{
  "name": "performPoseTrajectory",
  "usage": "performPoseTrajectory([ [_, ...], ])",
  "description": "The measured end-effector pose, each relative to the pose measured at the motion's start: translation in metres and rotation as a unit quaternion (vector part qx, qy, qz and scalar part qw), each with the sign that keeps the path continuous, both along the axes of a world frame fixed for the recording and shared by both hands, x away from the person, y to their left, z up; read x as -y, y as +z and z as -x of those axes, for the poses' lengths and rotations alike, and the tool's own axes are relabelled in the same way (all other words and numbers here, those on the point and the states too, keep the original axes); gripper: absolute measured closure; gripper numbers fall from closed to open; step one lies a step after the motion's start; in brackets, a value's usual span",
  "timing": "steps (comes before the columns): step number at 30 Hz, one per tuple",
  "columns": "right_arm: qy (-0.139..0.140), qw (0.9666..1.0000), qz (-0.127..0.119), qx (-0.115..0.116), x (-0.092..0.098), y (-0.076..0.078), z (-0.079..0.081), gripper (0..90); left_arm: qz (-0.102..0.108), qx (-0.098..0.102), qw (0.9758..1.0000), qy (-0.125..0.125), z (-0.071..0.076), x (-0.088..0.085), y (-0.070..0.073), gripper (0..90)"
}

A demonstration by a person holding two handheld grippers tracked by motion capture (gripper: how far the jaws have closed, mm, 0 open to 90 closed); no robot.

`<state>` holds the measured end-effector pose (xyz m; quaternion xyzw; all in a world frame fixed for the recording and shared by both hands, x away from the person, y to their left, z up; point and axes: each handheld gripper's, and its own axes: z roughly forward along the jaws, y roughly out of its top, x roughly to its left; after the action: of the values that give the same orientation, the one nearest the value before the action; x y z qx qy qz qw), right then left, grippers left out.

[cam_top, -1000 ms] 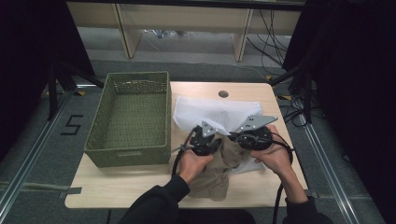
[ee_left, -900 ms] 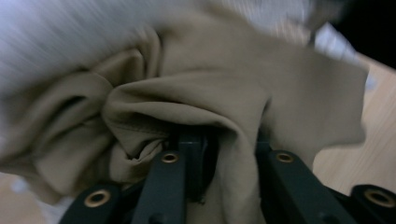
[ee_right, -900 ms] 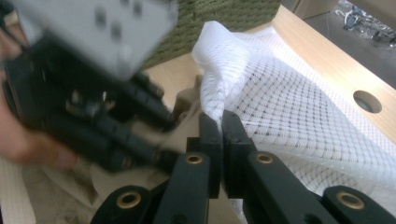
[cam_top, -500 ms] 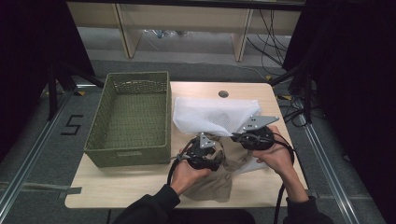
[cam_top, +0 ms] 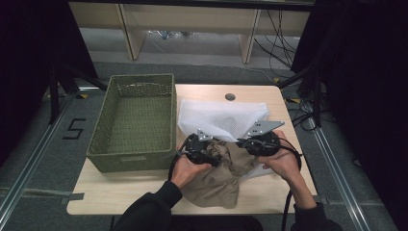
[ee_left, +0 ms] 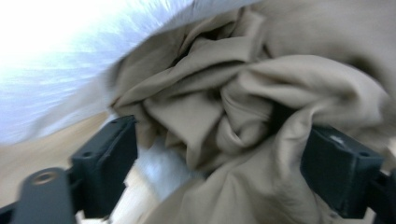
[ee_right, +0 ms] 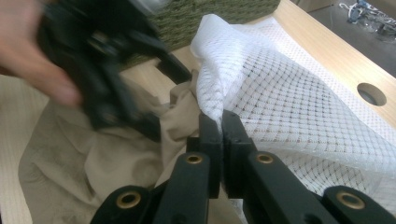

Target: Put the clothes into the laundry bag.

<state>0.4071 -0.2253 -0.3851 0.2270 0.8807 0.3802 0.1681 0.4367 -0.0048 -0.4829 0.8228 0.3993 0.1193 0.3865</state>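
nearest the person, a crumpled tan cloth [cam_top: 219, 175] lies on the wooden table [cam_top: 120, 192], just right of the green basket [cam_top: 132, 122]. its far end is pushed into the mouth of the white mesh bag [cam_top: 219, 118], which lies beside the basket's right wall. the left gripper [cam_top: 202, 147] sits at the bag's mouth with its jaws wide, having just been opening; bunched cloth lies between them, brushing the right jaw and clear of the left one. the right gripper [ee_right: 219, 126] has its jaws pressed together on the edge of the mesh bag, holding the mouth up beside the cloth. farther off, the basket holds nothing that can be seen. a round hole [cam_top: 230, 96] in the table lies beyond the bag.
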Motion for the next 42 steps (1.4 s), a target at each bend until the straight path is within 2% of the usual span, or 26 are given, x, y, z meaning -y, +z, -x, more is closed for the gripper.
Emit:
performPoseTrajectory([
  [1,-0.004,1.0,0.001,-0.005,0.0,0.0,0.001,89.6,0.006,-0.004,1.0,0.001,-0.004,0.003,-0.005,15.3],
  [2,-0.002,1.0,0.0,0.002,0.0,0.0,0.0,89.6,0.029,-0.004,0.9994,-0.021,-0.007,0.006,-0.01,20.7],
  [3,0.0,1.0,0.0,0.004,0.0,-0.001,-0.001,89.6,0.037,0.002,0.9987,-0.035,-0.007,0.007,-0.012,39.1],
  [4,-0.004,1.0,0.002,0.002,0.001,-0.001,-0.001,89.6,0.029,0.012,0.9988,-0.038,-0.006,0.008,-0.012,49.9],
  [5,-0.006,1.0,0.001,-0.002,0.001,-0.001,-0.001,89.6,0.022,0.031,0.9988,-0.031,-0.002,0.01,-0.011,61.8],
  [6,-0.005,1.0,0.0,0.0,0.002,-0.002,-0.002,89.6,0.03,0.035,0.9984,-0.032,0.002,0.011,-0.008,68.8],
  [8,-0.006,1.0,0.0,0.0,0.003,-0.002,-0.003,89.6,0.044,0.054,0.9967,-0.041,0.01,0.012,0.002,77.5],
  [10,-0.003,1.0,-0.001,-0.001,0.002,-0.002,-0.003,89.6,0.078,0.059,0.9944,-0.041,0.017,0.013,0.013,80.2],
  [11,-0.004,1.0,-0.002,0.002,0.002,-0.001,-0.003,89.6,0.103,0.059,0.9921,-0.041,0.02,0.014,0.018,80.5],
  [13,-0.003,1.0,-0.003,0.006,0.0,0.0,-0.002,89.6,0.128,0.067,0.9884,-0.047,0.022,0.018,0.024,80.8],
  [15,-0.001,0.9999,-0.005,0.009,0.0,0.002,-0.001,89.6,0.126,0.067,0.9886,-0.049,0.021,0.025,0.024,80.7],
  [16,-0.002,0.9999,-0.004,0.01,0.0,0.003,-0.001,89.6,0.116,0.064,0.99,-0.048,0.019,0.028,0.022,80.6],
  [19,0.0,0.9999,-0.006,0.011,0.001,0.005,0.002,89.7,0.123,0.071,0.9898,-0.013,0.008,0.03,0.013,80.4],
  [20,0.003,0.9999,-0.005,0.013,0.001,0.005,0.002,89.7,0.12,0.07,0.9902,0.008,0.005,0.029,0.012,80.5],
  [23,0.011,0.9999,0.001,0.008,-0.002,0.003,0.004,89.7,0.121,0.085,0.9877,0.051,-0.002,0.024,0.015,80.2],
  [24,0.009,0.9999,0.002,0.006,-0.003,0.002,0.005,89.7,0.125,0.09,0.9863,0.059,-0.004,0.023,0.017,80.2],
  [26,0.01,0.9999,0.001,0.007,-0.005,0.004,0.007,89.7,0.118,0.098,0.9861,0.064,-0.004,0.02,0.021,79.3],
  [28,0.013,0.9999,0.0,0.01,-0.005,0.006,0.009,89.7,0.109,0.094,0.9879,0.059,-0.003,0.017,0.019,74.3],
  [30,0.008,0.9999,0.001,0.007,-0.003,0.005,0.009,89.7,0.101,0.071,0.9902,0.066,0.0,0.013,0.011,66.1],
  [34,0.006,0.9999,0.01,-0.004,0.002,-0.005,0.008,89.7,0.054,0.06,0.9958,0.043,0.015,-0.002,0.005,47.5],
  [37,0.004,0.9999,0.012,-0.01,0.003,-0.009,0.009,89.7,0.016,0.025,0.999,0.034,0.028,-0.018,0.006,33.4],
  [38,0.005,0.9998,0.015,-0.01,0.002,-0.01,0.009,89.7,0.002,0.026,0.9991,0.032,0.032,-0.024,0.006,32.6],
  [40,0.006,0.9997,0.018,-0.013,0.001,-0.012,0.01,89.7,0.001,0.025,0.9992,0.03,0.035,-0.03,0.003,31.7],
  [41,0.009,0.9997,0.02,-0.012,0.001,-0.014,0.009,89.6,-0.014,0.019,0.9996,0.013,0.034,-0.035,0.002,35.6],
  [42,0.003,0.9997,0.019,-0.014,-0.001,-0.016,0.01,89.6,-0.009,0.014,0.9998,0.01,0.033,-0.035,-0.001,41.4],
])
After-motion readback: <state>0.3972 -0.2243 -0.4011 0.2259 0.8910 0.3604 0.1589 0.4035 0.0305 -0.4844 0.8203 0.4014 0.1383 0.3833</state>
